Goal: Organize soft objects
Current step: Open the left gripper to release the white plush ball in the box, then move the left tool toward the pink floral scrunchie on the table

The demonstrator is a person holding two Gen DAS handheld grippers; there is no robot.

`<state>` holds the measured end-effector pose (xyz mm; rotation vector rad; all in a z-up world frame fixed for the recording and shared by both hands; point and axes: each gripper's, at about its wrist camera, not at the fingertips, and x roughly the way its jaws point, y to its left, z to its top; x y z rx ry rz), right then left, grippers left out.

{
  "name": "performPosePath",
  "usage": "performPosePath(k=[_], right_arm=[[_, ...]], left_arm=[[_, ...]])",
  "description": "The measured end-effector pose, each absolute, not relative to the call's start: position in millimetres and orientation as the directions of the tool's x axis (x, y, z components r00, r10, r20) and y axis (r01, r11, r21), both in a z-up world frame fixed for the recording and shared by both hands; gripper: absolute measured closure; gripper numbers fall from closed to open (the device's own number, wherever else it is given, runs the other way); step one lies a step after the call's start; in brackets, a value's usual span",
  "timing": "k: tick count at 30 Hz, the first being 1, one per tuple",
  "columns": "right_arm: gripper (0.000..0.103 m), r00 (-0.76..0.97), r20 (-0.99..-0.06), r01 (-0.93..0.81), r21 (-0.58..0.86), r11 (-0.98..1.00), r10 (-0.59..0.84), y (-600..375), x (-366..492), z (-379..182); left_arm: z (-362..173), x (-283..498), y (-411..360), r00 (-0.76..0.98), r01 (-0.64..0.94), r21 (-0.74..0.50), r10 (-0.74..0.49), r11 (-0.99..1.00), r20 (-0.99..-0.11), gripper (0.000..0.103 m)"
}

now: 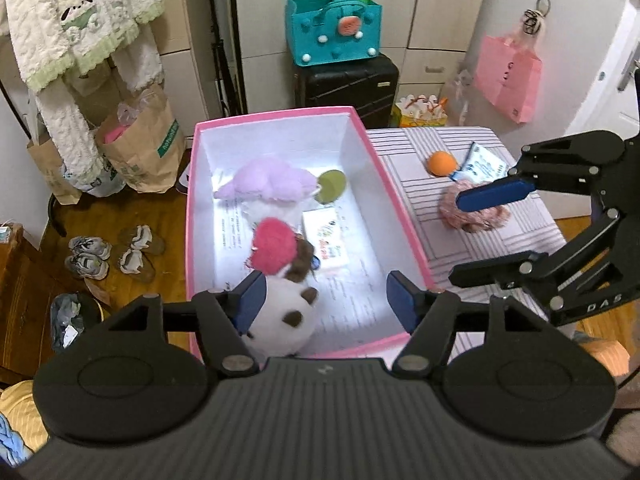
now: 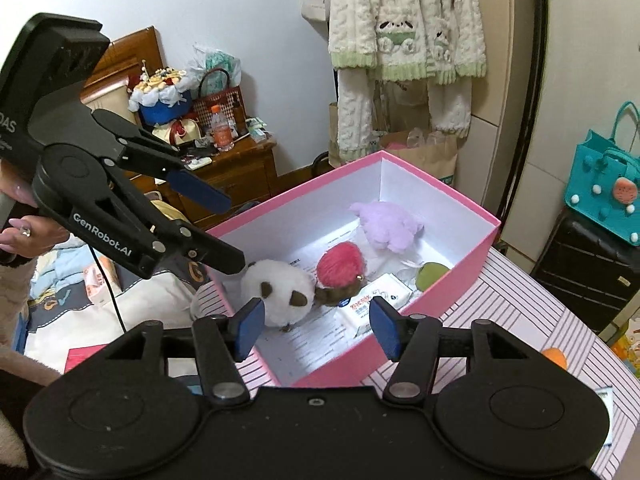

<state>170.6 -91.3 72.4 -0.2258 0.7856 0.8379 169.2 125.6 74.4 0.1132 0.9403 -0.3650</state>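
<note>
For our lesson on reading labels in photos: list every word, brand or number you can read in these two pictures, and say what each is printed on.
"GenRobot.AI": on the black arm of the left claw.
"DAS": on the black body of the right claw.
Green print on the brown paper bag: too blurred to read.
Coloured print on the white tissue packet in the pink cardboard box: too blurred.
Printed sheet lining the box: too small.
</note>
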Motion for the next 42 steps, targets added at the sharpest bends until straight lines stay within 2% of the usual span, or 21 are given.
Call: performPosePath(k=[8,23,27,33,42], right_arm=[[0.035,0.386,-0.675,-0.751,0.166,0.639,0.629,-121.2,143.4,84.0],[0.031,0.461,-0.684,-0.704,0.107,0.702,0.566,-194.6,104.5,76.6],[0.03,0.455,-0.705,-0.687,0.111,0.718,0.544,-213.3,101.9,67.8],[0.029,0.446,-0.728,-0.672,0.112,0.732,0.521,-233.7,100.4,47.7],[0.028,0.463,-0.706,-0.622,0.172,0.764,0.536,-278.5,127.2,22.2]], left_arm=[[83.1,139.0,110.1,0.508,0.391,-0.074,-0.283,0.917,-0.814,0.029],[76.3,100.9,45.7,0.447,0.512,-0.063,-0.329,0.856,-0.832,0.026],[67.9,101.6,25.0,0.42,0.551,-0.08,-0.359,0.83,-0.834,0.026],[51.4,115.1,1.0,0.359,0.575,-0.171,-0.435,0.8,-0.826,0.026],[29.0,139.4,-34.3,0.419,0.557,-0.195,-0.476,0.807,-0.773,0.026]])
